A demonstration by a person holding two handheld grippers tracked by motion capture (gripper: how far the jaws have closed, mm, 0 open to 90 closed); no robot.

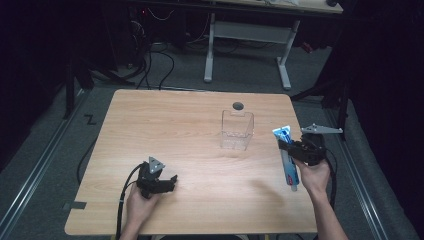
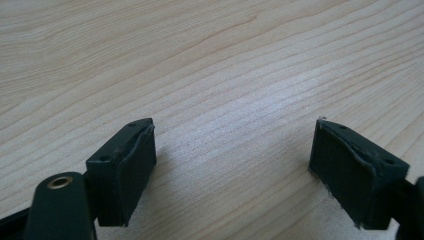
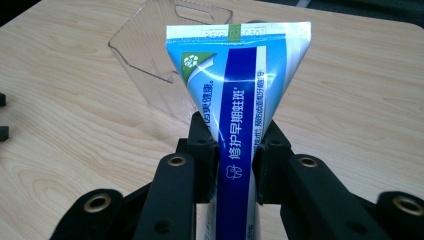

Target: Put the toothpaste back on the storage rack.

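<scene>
A blue and white toothpaste tube (image 1: 288,160) (image 3: 235,100) is clamped in my right gripper (image 1: 298,150) (image 3: 232,150) near the table's right edge, its flat crimped end pointing away from the hand. The jaws press on the tube's middle from both sides. A clear plastic holder (image 1: 237,130) (image 3: 150,50) stands upright at the middle right of the table, left of the tube. My left gripper (image 1: 167,182) (image 2: 232,160) rests low over the wooden table (image 1: 170,130) (image 2: 210,65) at the front left. Its jaws stand wide apart with bare wood between them.
A round cable hole (image 1: 238,105) lies in the tabletop behind the clear holder. A white desk frame (image 1: 247,45) stands on the floor beyond the table. Cables trail from both grippers off the front edge.
</scene>
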